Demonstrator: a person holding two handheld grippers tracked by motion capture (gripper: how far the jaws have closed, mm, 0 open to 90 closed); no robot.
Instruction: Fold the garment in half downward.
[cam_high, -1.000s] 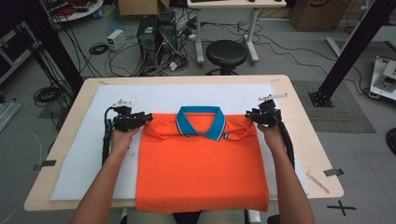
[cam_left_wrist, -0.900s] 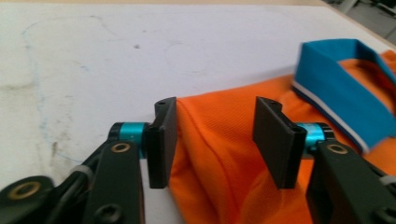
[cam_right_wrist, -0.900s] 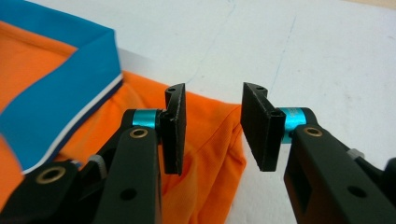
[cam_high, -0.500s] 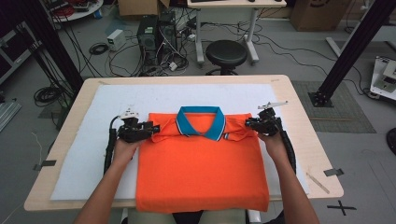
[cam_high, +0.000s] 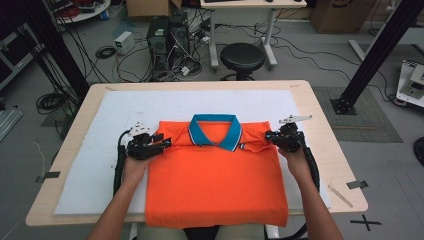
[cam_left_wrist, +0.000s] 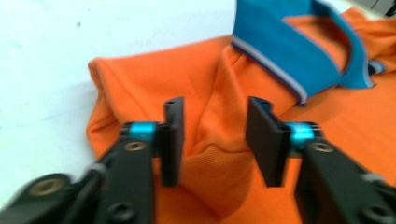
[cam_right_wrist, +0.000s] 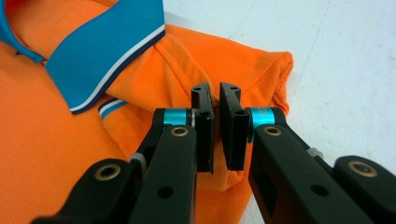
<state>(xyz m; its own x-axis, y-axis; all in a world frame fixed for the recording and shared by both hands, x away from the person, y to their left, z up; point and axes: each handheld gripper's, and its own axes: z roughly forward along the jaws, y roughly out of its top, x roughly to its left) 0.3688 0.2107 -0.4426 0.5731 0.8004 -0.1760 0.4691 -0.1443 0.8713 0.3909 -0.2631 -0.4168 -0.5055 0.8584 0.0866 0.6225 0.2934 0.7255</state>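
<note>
Lying flat on the white sheet (cam_high: 90, 165) of the table (cam_high: 330, 145), the folded orange polo shirt (cam_high: 215, 180) has its blue collar (cam_high: 215, 131) facing away from me. My right gripper (cam_right_wrist: 215, 105) has just been closing; its jaws pinch a ridge of fabric at the shirt's shoulder. My left gripper (cam_left_wrist: 214, 135) has jaws standing apart, a raised fold of the opposite shoulder between them, the pads not pressing it.

Wooden table (cam_high: 320, 127); white sheet (cam_high: 100, 150) on top; orange polo shirt (cam_high: 215, 180) on sheet.
</note>
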